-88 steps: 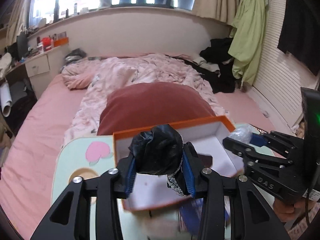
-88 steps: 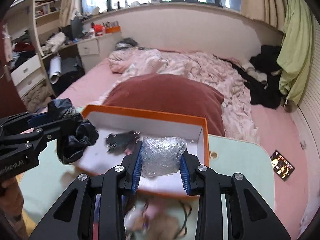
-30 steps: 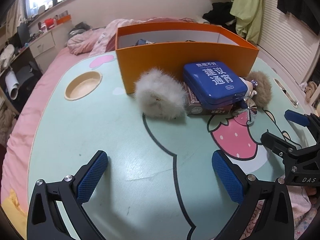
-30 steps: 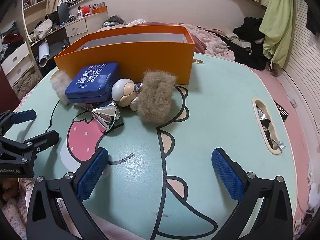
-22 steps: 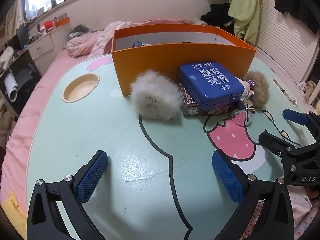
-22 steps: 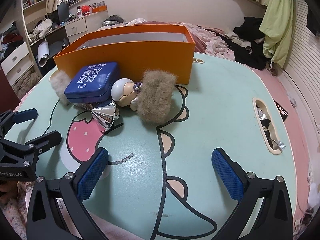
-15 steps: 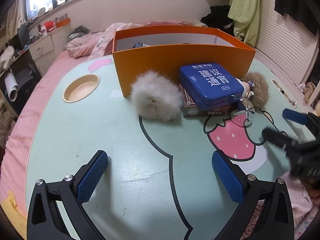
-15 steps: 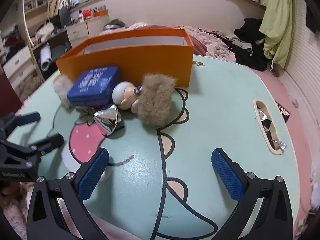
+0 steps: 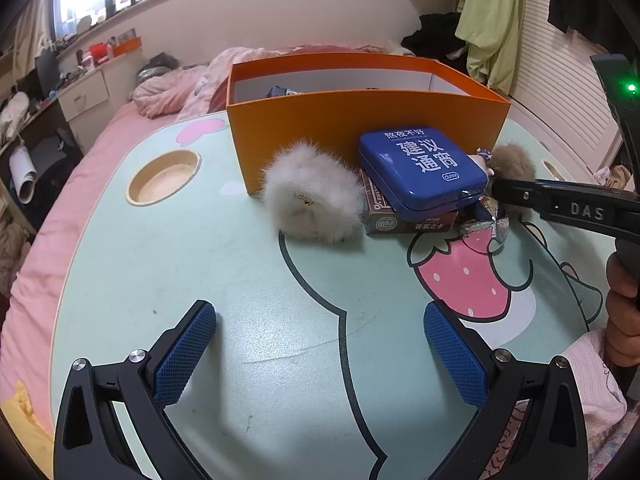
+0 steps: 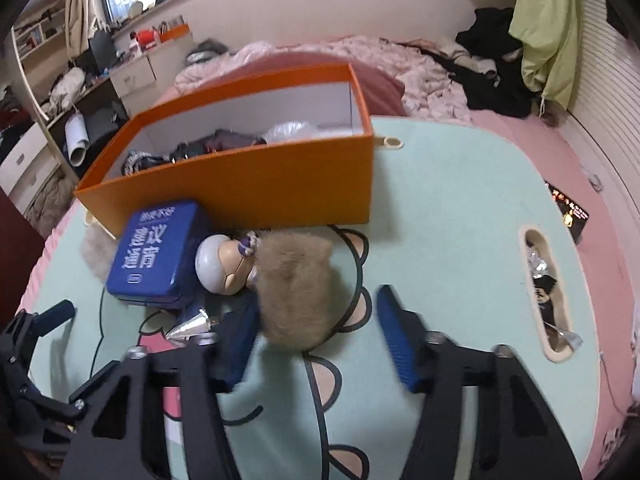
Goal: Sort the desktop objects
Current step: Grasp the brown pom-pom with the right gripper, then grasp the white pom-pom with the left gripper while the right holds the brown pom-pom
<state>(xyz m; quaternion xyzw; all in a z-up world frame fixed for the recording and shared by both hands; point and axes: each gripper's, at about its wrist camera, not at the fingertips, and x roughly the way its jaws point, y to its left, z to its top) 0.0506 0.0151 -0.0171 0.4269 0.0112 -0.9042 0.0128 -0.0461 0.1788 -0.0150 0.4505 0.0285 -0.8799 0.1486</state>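
Two blue pads of right tool (image 10: pixel 316 336) wide apart, brown fluffy ball (image 10: pixel 296 292) between.

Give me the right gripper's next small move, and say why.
Probably ease the right gripper a little further forward and down, then close on the brown fluffy ball. Its jaws are open with the ball just ahead, nearer the left finger and not yet fully between the pads. The ball lies on the table outside the orange box, still unsorted. The left gripper is open, over bare table.

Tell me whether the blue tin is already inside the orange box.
No, the blue tin lies on a brown card box on the table, outside the orange box and against its front wall.
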